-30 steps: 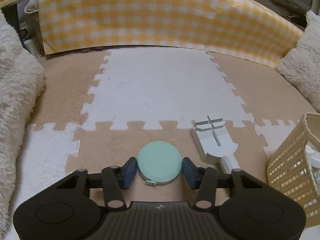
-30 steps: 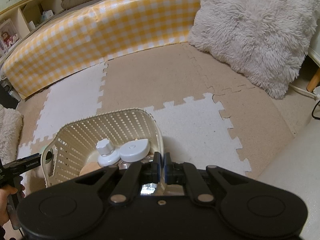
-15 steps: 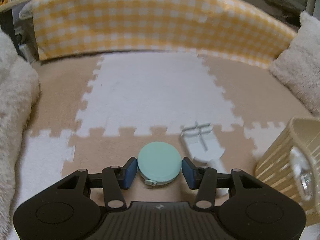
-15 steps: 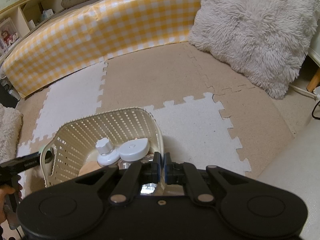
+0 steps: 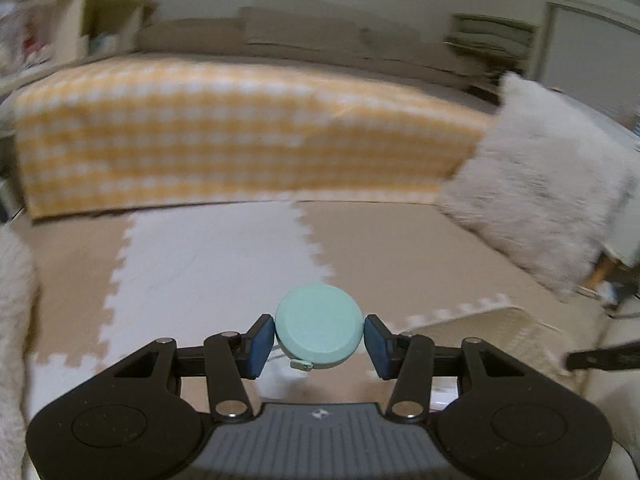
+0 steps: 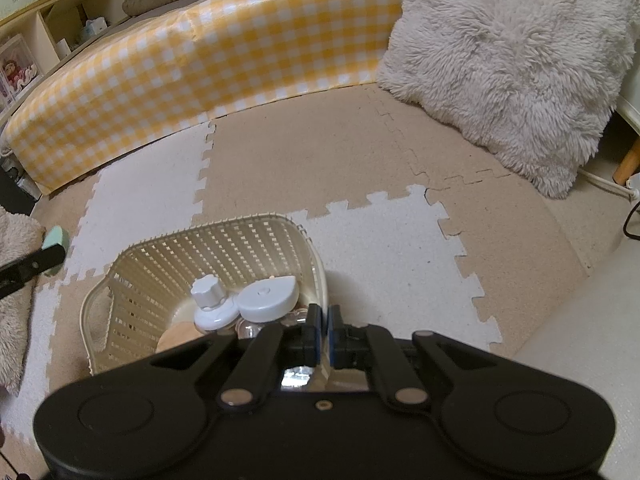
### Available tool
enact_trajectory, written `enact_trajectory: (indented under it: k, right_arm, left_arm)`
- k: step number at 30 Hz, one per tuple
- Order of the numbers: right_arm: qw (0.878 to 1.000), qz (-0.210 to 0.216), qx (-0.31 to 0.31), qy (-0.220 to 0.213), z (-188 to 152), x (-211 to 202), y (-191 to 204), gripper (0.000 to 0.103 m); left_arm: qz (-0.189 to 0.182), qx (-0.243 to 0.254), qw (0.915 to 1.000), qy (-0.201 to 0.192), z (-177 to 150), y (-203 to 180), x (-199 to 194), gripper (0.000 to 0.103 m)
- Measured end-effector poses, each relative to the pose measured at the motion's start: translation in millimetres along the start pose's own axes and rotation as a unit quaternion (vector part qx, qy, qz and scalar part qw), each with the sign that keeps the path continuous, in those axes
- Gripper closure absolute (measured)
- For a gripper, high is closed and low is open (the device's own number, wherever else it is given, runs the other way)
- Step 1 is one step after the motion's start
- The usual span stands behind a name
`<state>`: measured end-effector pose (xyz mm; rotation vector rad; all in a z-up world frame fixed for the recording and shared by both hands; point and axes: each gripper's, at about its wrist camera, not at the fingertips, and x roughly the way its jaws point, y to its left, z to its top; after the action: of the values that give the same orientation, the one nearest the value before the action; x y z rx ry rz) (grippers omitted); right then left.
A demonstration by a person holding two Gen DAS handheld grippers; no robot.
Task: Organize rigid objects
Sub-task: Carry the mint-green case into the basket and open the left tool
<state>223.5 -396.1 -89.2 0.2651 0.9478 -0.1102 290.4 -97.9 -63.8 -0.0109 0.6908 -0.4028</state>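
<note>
Lifted off the floor mat point(image 5: 208, 256) since a second ago: mint round case point(image 5: 319, 334), clamped between the blue pads point(image 5: 259, 344) of the left gripper point(image 5: 319, 345), now seen against the far white tile instead of lying on the tan one. Gone from the left wrist view: the white gadget that lay just right of the case. Swung up and rightward, that view, now blurred, taking in the checked cushion point(image 5: 240, 132) and furry pillow point(image 5: 540, 200). In the right wrist view, newly visible at the left edge beside the basket point(image 6: 208, 248): mint case point(image 6: 56, 236), raised.
</note>
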Motion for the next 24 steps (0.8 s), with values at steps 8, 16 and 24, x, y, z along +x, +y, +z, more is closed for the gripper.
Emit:
enact_trajectory:
  k: [8,16,24]
  right_arm:
    - [1.0,0.0,0.0,0.0,0.0,0.1,0.0,0.099]
    - [1.0,0.0,-0.001,0.001,1.6,0.7,-2.3,0.099]
    - [1.0,0.001,0.001,0.002,0.8,1.5,-1.7,0.099]
  left_arm:
    - [-0.074,0.075,0.9936,0.04,-9.1,-54.9,-5.0,0.053]
    - [-0.089,0.167,0.9768,0.101,-25.8,-96.6,23.3,0.053]
    - [-0.106,0.174,0.967,0.153,-24.9,-114.5,55.5,0.053]
